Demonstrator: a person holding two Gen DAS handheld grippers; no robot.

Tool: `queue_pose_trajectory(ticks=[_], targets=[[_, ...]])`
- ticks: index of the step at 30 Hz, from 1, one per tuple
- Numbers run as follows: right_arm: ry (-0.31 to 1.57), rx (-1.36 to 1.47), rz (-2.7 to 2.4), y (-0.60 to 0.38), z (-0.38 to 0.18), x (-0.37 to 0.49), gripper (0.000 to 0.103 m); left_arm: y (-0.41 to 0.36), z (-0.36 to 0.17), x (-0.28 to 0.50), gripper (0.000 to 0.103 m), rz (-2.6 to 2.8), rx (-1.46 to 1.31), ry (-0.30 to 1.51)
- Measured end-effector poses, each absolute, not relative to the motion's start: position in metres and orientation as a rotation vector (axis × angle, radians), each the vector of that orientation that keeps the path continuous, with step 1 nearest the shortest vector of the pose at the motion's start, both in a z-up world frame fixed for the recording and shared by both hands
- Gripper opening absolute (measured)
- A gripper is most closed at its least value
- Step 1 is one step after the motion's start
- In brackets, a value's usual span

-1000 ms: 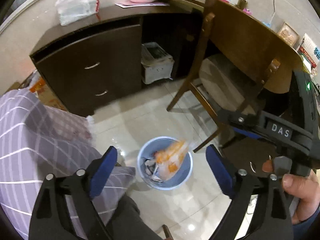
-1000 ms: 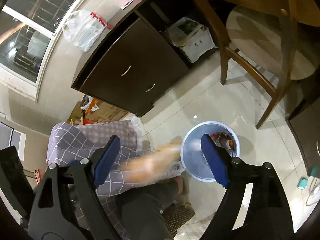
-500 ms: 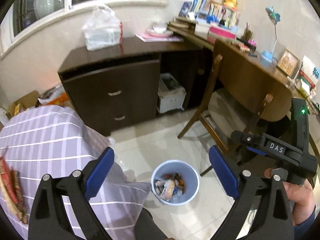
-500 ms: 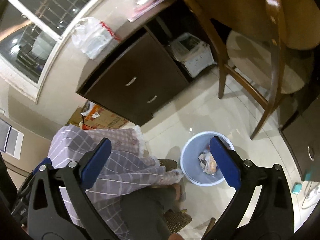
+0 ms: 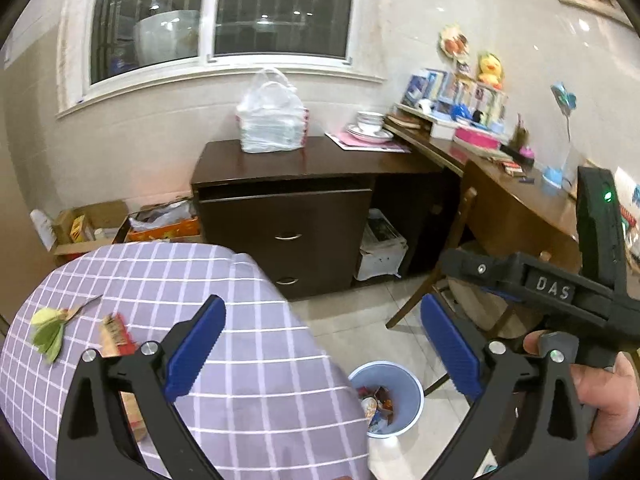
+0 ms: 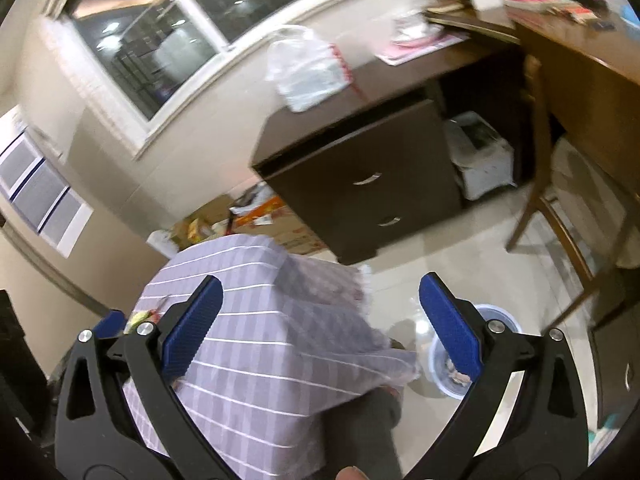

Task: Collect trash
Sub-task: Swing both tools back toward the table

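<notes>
A blue trash bin [image 5: 404,386] with several wrappers inside stands on the tiled floor beside the checked purple tablecloth [image 5: 224,360]; it also shows in the right wrist view [image 6: 440,376]. On the cloth lie a green-yellow wrapper [image 5: 48,330] and a red-brown wrapper [image 5: 114,332]. My left gripper [image 5: 320,350] is open and empty above the cloth's edge. My right gripper [image 6: 320,326] is open and empty above the cloth; its body also shows in the left wrist view [image 5: 560,292].
A dark drawer cabinet [image 5: 292,228] with a white plastic bag [image 5: 272,118] on top stands by the wall. A wooden chair [image 5: 460,276] and a cluttered desk [image 5: 500,184] are at the right. Cardboard boxes [image 5: 96,224] sit on the floor at left.
The orange wrapper fell from the right gripper into the bin. Both grippers then rose and tilted up from the bin toward the table; the wrappers on the cloth came into view.
</notes>
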State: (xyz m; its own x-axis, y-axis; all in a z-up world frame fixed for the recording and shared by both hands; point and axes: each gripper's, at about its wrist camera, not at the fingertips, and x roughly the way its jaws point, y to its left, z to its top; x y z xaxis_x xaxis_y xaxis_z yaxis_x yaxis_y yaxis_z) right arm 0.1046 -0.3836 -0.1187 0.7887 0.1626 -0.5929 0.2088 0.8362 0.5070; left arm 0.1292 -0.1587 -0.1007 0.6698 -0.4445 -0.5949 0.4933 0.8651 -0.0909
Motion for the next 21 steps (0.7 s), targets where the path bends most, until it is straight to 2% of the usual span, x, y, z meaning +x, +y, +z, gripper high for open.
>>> queue_pose_trajectory(ticks=[11, 21], targets=[[0.661, 0.443, 0.133, -0.286, -0.077, 0.129, 0.097, -0.06, -0.087, 0.125, 0.096, -0.369, 0.008, 0.593], [0.766, 0.307, 0.251, -0.198, -0.093, 0.16, 0.097, 0.034, -0.105, 0.128, 0.096, -0.183, -0.06, 0.609]])
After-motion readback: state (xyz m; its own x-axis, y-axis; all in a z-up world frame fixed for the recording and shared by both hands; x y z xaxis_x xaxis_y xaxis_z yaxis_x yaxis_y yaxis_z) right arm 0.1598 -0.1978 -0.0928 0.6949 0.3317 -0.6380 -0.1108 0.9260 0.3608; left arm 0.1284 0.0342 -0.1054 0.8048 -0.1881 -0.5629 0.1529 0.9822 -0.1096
